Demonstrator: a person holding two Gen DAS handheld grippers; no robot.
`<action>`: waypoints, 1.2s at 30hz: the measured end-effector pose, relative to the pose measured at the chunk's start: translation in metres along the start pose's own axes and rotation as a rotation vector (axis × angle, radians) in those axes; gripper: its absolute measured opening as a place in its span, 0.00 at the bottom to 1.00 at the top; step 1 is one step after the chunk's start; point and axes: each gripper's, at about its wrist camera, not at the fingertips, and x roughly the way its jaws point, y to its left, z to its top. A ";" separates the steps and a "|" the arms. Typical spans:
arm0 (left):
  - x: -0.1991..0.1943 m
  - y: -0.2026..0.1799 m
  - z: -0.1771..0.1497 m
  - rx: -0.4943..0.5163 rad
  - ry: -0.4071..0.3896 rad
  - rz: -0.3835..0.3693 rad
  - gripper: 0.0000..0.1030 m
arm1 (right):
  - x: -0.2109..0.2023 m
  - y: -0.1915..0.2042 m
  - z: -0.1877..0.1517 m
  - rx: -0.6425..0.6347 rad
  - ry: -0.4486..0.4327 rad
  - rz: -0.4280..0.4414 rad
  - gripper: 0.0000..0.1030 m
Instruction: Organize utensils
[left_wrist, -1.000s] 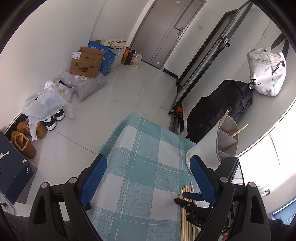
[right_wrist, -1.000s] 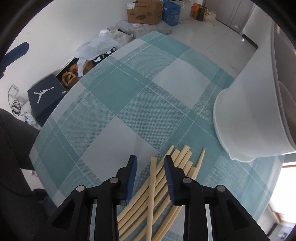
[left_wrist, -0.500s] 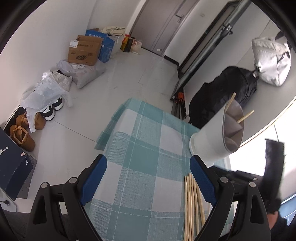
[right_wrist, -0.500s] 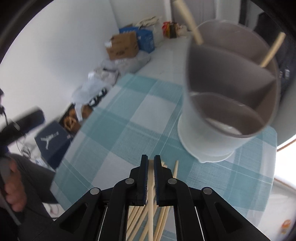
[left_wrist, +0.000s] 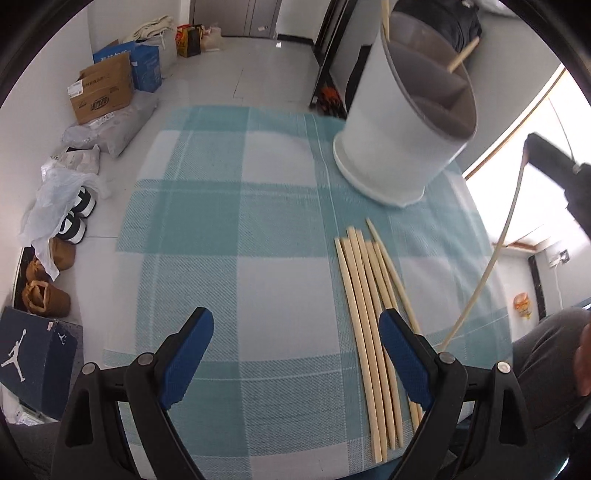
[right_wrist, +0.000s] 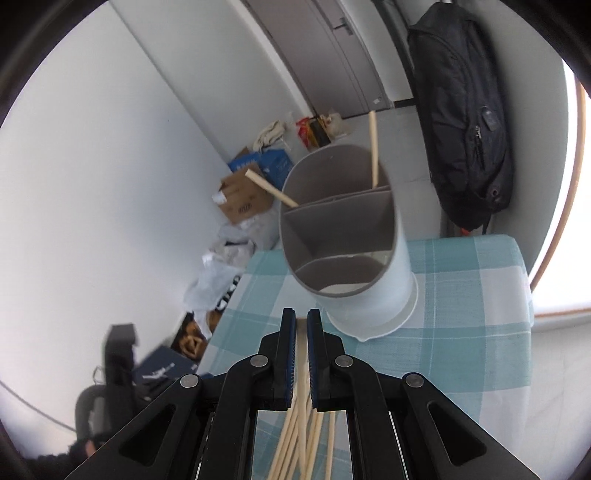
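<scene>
Right gripper (right_wrist: 301, 325), clamped on one chopstick (left_wrist: 491, 258), should tip it upright above the divided holder (right_wrist: 347, 236) before releasing; left gripper (left_wrist: 295, 332) gapes empty.

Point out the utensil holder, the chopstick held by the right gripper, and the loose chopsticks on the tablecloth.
utensil holder (left_wrist: 402, 122), left wrist view, on its white outer wall.
held chopstick (left_wrist: 491, 266), left wrist view, mid-shaft, lifted off the cloth.
loose chopsticks (left_wrist: 364, 295), left wrist view, middle of the bundle.

Matt woven checked cloth (left_wrist: 229, 206), smooth pale wooden chopsticks (left_wrist: 364, 295), matt plastic holder (left_wrist: 399, 122)
</scene>
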 end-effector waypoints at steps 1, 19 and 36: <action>0.001 -0.002 0.000 0.003 0.009 0.001 0.86 | -0.003 -0.003 0.000 0.005 -0.010 0.007 0.05; 0.029 -0.013 0.000 0.022 0.091 0.185 0.86 | -0.045 -0.029 -0.010 0.055 -0.092 0.042 0.05; 0.032 -0.021 0.009 0.006 0.155 0.253 0.86 | -0.061 -0.043 -0.010 0.097 -0.109 0.064 0.05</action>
